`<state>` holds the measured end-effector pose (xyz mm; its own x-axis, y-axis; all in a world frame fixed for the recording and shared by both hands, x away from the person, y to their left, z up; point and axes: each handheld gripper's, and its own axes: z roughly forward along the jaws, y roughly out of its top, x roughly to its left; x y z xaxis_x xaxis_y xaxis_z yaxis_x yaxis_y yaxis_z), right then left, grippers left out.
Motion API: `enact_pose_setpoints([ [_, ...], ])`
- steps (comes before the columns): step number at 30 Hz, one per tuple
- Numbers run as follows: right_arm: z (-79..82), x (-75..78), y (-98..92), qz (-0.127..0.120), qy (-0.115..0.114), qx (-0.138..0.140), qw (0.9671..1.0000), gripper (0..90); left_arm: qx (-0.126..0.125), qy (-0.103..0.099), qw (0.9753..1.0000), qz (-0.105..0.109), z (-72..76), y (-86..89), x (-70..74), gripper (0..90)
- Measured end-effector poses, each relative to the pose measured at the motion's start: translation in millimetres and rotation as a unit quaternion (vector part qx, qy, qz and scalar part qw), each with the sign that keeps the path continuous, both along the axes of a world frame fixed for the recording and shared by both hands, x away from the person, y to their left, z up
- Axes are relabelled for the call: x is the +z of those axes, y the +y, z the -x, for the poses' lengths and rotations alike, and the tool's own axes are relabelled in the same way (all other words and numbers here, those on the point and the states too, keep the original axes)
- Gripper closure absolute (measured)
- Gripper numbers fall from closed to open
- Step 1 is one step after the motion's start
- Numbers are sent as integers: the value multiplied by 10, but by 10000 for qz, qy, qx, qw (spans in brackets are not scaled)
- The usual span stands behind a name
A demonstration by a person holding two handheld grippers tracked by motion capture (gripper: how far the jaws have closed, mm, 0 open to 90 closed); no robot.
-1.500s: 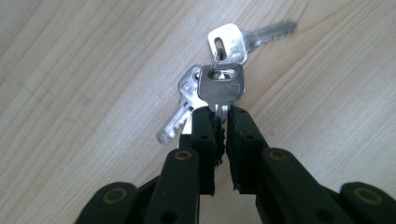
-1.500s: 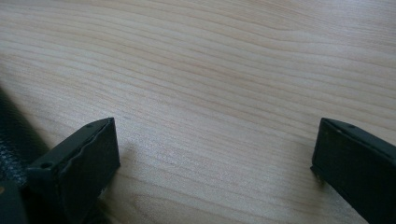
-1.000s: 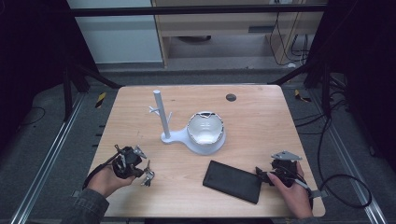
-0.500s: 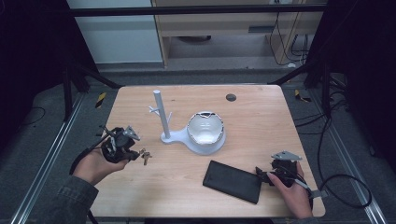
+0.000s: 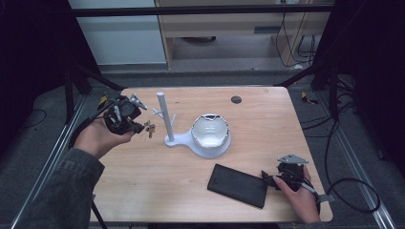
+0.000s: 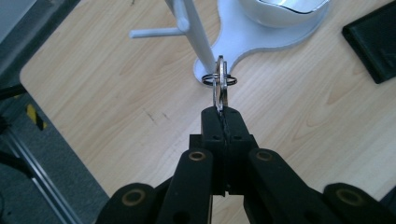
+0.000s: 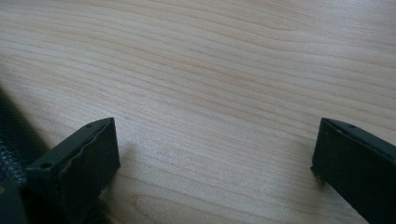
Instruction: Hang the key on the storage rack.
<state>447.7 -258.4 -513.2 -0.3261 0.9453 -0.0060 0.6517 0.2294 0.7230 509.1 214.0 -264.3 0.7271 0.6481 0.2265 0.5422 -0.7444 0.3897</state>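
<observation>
The left gripper (image 6: pixel 223 114), clamped on the light, rigid, slippery-looking keys (image 6: pixel 219 86) just beside the white stand (image 5: pixel 165 119), probably grips best on the flat blades, while the right gripper (image 7: pixel 215 154) gapes.

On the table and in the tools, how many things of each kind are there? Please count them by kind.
White stand with pegs and a bowl-shaped tray: 1
Bunch of keys, held in the left tool: 1
Flat black case, beside the open right tool: 1
Total: 3
</observation>
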Motion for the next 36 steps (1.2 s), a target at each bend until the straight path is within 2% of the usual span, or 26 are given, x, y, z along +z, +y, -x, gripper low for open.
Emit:
enact_pose_setpoints([
  [5, -2, 1, -1, 0, 5, 10, 10000, 7, 102, 30, 9999, -97, -135, -55, 23, 896],
  [10, -3, 1, -2, -2, 6, 16, 10000, 7, 131, 12, 9997, -194, -188, -93, 37, 896],
  [25, -4, -2, 0, -9, -6, 15, 10000, 7, 155, -101, 9994, -286, -261, -176, 86, 896],
  [36, -4, -2, -1, -8, -6, 16, 10000, 7, 182, -143, 9991, -350, -356, -248, 25, 878],
])
